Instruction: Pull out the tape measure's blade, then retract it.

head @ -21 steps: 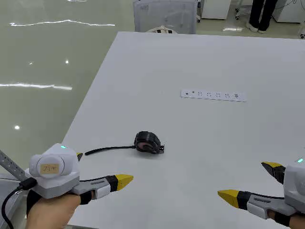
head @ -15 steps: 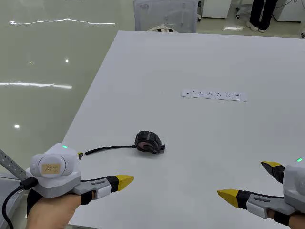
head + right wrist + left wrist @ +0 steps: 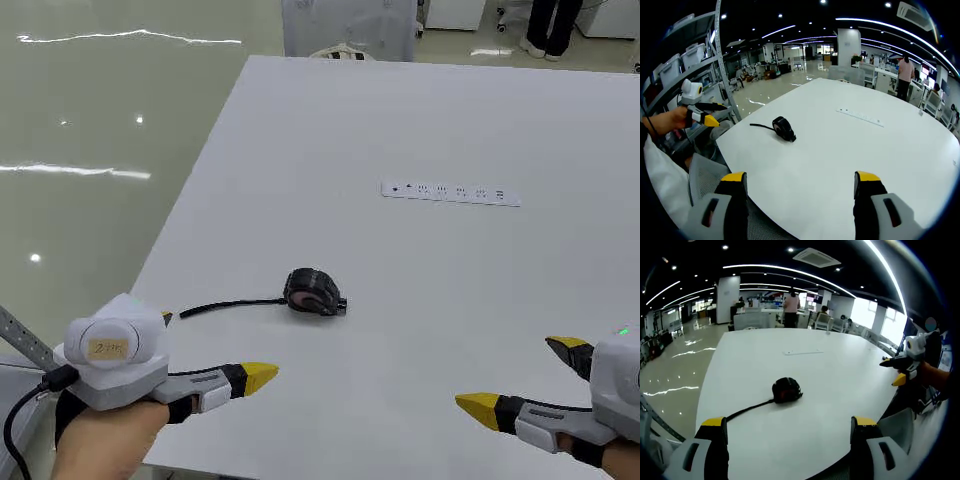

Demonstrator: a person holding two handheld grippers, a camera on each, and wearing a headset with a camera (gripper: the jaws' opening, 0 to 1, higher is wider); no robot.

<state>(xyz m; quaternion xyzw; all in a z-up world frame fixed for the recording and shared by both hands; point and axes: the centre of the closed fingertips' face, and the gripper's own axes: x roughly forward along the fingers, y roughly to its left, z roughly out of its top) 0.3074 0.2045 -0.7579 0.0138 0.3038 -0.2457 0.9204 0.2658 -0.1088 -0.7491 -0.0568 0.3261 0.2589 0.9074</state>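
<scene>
The wide white table (image 3: 400,110) carried everything, with the left gripper (image 3: 213,348) held near its front-left edge and the right gripper (image 3: 523,375) near its front-right, well apart, each with its yellow-tipped jaws spread wide and holding nothing. A long white power strip (image 3: 450,192) lay further back on the tabletop. The black tape measure (image 3: 313,292) sat on the table ahead of the left gripper, untouched, its thin black strap (image 3: 225,305) trailing toward the table's left edge.
</scene>
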